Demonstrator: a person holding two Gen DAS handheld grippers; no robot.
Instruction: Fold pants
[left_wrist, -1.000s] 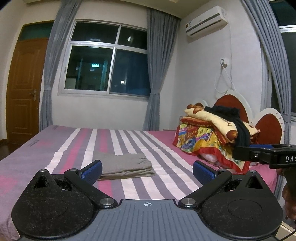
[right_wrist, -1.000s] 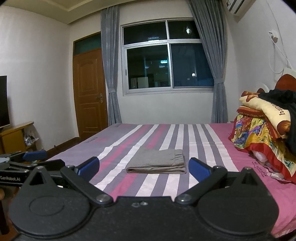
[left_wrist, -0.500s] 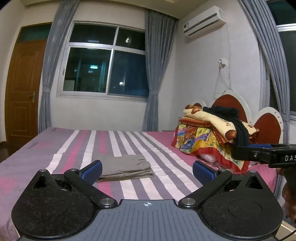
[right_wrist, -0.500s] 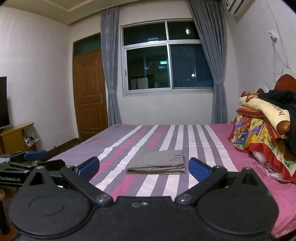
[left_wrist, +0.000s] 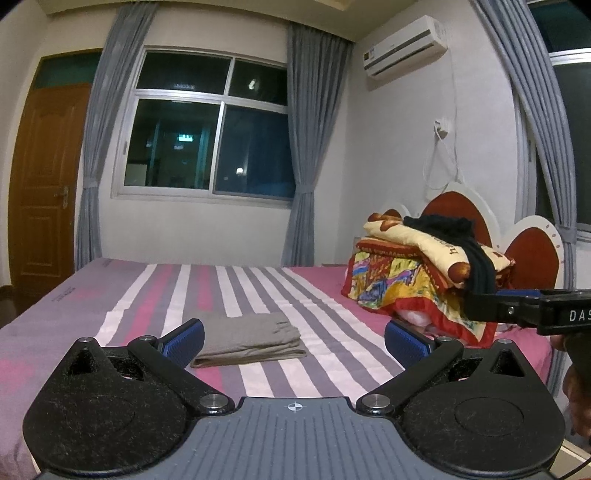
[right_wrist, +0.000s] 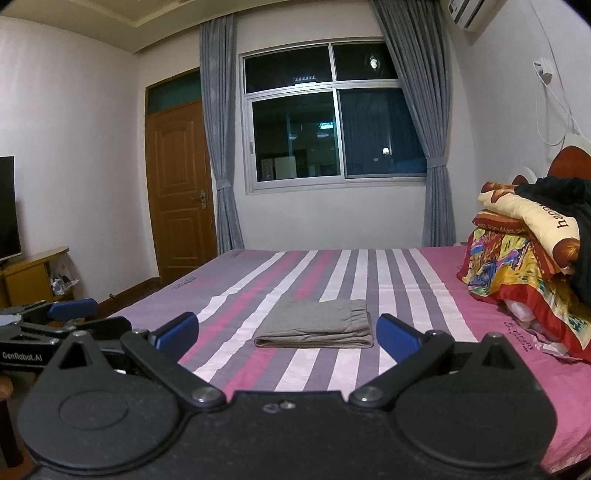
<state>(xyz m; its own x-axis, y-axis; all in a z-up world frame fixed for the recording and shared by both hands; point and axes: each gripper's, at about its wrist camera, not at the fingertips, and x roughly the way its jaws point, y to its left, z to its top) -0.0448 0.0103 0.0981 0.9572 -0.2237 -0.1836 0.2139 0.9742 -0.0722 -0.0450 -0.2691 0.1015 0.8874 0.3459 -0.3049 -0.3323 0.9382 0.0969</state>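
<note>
The grey pants (left_wrist: 251, 339) lie folded into a flat rectangle on the striped bed (left_wrist: 110, 306); they also show in the right wrist view (right_wrist: 317, 328). My left gripper (left_wrist: 293, 341) is open and empty, held back from the pants above the bed's near edge. My right gripper (right_wrist: 286, 334) is open and empty too, also short of the pants. The right gripper shows at the right edge of the left wrist view (left_wrist: 524, 308), and the left gripper at the left edge of the right wrist view (right_wrist: 55, 317).
A pile of colourful quilts and a black garment (left_wrist: 432, 273) sits at the headboard (left_wrist: 532, 254) on the right. A wooden door (right_wrist: 181, 192), a window with grey curtains (right_wrist: 332, 118) and a TV stand (right_wrist: 29, 273) ring the bed (right_wrist: 406, 280).
Both grippers have tilted up slightly, so the bed and pants sit lower in the views. The pants have not moved and both grippers stay open.
</note>
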